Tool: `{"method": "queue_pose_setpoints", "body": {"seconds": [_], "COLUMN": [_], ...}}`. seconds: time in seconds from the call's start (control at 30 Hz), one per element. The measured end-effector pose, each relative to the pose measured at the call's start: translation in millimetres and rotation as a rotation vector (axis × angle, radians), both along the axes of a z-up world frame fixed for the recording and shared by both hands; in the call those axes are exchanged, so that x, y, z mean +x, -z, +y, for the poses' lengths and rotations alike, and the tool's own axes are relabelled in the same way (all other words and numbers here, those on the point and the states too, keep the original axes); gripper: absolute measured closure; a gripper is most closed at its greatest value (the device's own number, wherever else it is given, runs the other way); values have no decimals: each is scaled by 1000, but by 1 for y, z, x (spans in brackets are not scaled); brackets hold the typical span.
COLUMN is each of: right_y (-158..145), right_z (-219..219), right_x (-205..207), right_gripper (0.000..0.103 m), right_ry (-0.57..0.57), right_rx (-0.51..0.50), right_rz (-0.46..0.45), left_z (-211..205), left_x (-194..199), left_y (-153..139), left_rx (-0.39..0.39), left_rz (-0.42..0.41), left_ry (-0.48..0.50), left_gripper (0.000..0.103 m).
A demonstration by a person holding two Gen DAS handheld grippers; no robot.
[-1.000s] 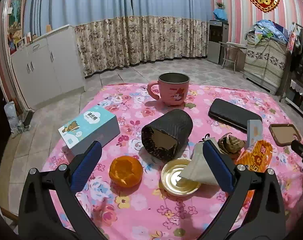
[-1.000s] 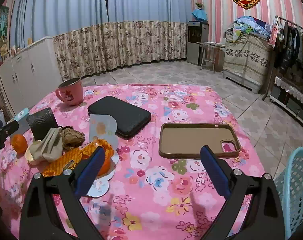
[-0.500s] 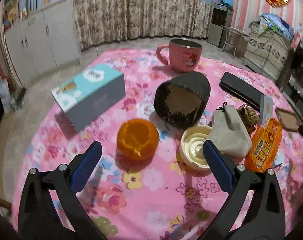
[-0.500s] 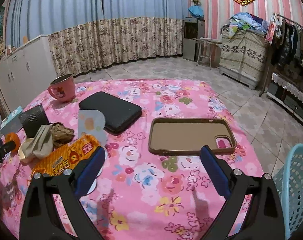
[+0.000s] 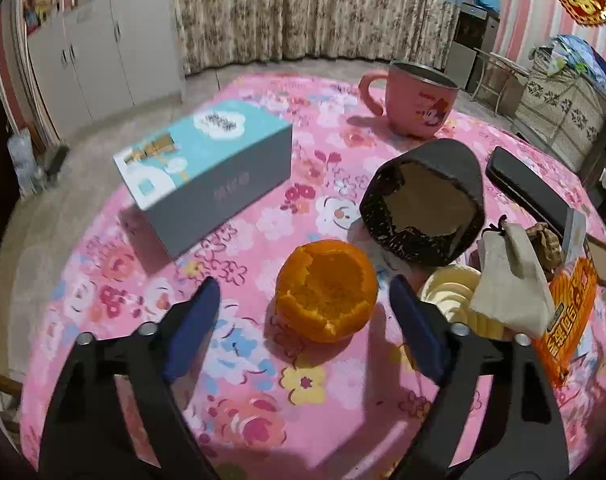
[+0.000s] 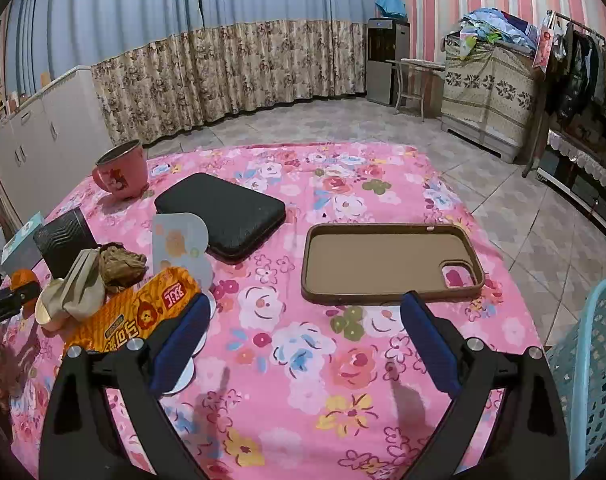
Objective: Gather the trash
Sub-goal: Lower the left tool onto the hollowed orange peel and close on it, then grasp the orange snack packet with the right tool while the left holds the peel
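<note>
My left gripper (image 5: 303,312): jaws closing, nothing pinched yet.
Hollowed orange peel (image 5: 326,289): straight ahead between my pads, nearer the right one.
Beyond the peel: torn black cup (image 5: 425,210).
My right gripper (image 6: 305,336): wide, empty, well apart from the peel.

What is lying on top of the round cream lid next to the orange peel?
A crumpled beige tissue drapes over the right part of the cream lid, beside the orange peel. What lies under the tissue cannot be seen.
</note>
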State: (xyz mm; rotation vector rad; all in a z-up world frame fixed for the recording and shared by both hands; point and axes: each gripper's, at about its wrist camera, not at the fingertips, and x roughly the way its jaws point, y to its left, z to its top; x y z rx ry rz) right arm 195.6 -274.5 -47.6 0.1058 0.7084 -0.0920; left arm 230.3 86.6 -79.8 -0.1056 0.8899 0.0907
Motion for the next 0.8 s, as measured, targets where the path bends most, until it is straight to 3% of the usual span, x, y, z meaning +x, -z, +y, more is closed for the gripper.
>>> {"method": "queue_pose_setpoints", "body": {"seconds": [0.17,0.33,0.53,0.8], "right_y": [3,5,7,8], "right_z": [5,16,34,56], "right_x": [1,4,3,12], "right_gripper": [9,9,9,9], "right_ry": [-9,-30,-72,-121], "right_rx": [-6,-28,-53,-50], "right_rz": [7,14,22,34], "left_z": [1,-1,-11,-15], "left_x": [6,6,8,-5], "left_y": [2,1,-4,-25], "left_rx": [-22,-46,-5,14], "left_rz": [3,0,8,-52], "left_ry": [2,36,35,26], "left_gripper": [32,57,59,59]}}
